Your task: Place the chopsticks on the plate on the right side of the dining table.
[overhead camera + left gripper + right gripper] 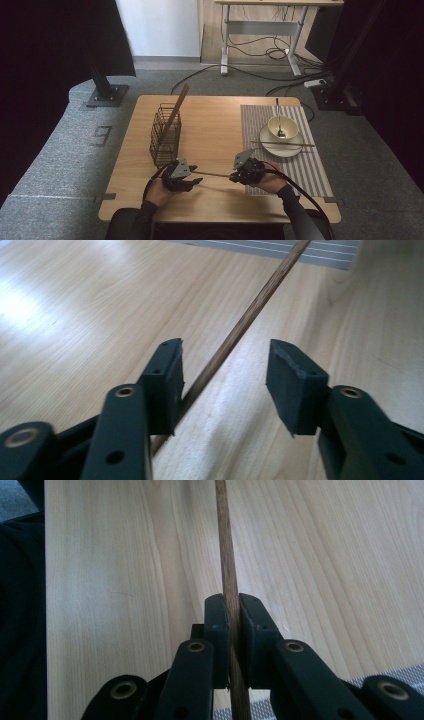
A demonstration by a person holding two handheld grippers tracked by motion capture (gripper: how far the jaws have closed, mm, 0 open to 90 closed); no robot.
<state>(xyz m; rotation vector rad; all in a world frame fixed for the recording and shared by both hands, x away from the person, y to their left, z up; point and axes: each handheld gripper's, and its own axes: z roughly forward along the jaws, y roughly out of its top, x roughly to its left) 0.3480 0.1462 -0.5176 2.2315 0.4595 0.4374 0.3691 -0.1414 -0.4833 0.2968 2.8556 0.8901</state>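
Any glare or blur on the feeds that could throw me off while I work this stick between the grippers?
High view: evenly lit and sharp, dark curtains at both sides. Left gripper view: a bright glare patch washes out the pale wooden table at left; the thin brown wooden chopstick softens toward the top. Right gripper view: the chopstick is crisp at the jaws of the right gripper, with no glare.

High view overhead; claw views close, sharing chopstick.
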